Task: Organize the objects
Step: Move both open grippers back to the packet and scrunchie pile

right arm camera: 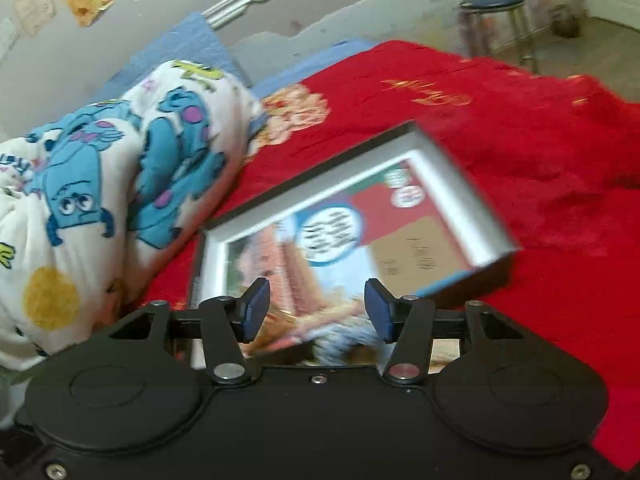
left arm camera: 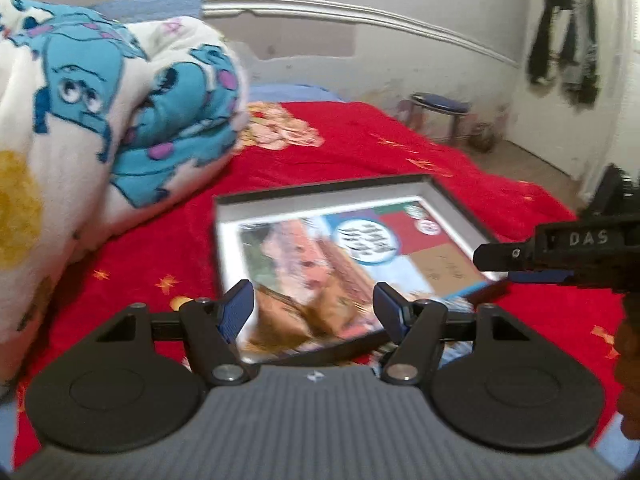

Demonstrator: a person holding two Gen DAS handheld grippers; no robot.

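A: Where is the frame (left arm camera: 344,248)?

B: Flat on the red blanket (left arm camera: 360,148), picture side up, just beside the rolled cartoon blanket (left arm camera: 100,100). It looks set down on purpose — face up so the glass is off the fabric, and close to the bundle so the bed's things sit grouped.

A: Left gripper (left arm camera: 314,308)?

B: Jaws apart, nothing between the pads. It sits over the frame's near edge; I see no contact. The view is blurred at that edge, so I would not swear to the gap.

A: Right gripper (right arm camera: 316,308)?

B: Also apart and empty. No pad presses on the frame. In the left view its body comes in from the right, near the frame's right corner but not clamped on it.

A: Why both over one object?

B: Judgement only — a wide, flat frame handles best from two sides, so one gripper per edge makes sense. With both jaws free, the frame lies on its own weight on the soft cover.

A: Risk?

B: The plush cover gives under load; the frame could tilt if nudged at one corner. The stool (right arm camera: 496,4) and floor lie well apart from it.

A: Stage?

B: Frame placed, I judge; other items pending.
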